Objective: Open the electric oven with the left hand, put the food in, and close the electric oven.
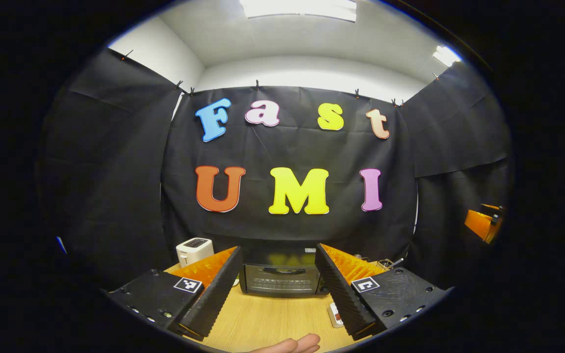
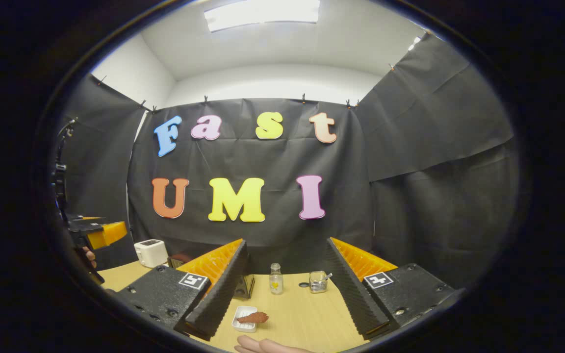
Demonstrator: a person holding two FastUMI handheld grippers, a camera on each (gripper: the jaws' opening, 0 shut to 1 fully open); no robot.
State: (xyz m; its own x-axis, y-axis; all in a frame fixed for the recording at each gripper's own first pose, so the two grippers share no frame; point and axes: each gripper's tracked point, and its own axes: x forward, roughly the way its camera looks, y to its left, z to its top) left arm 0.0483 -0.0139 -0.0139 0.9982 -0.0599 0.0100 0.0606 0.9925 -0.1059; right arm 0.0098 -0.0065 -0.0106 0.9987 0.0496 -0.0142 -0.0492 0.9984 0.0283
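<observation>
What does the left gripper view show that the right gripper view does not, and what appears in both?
Left gripper view: the electric oven seen front-on with its door closed, framed by the open left tool.

Right gripper view: a small white dish holding the reddish-brown food, a small clear bottle, a small wire basket, and the open right tool aimed at them.

Both: the white toaster at the back left, the wooden table, and fingers at the bottom edge.
</observation>
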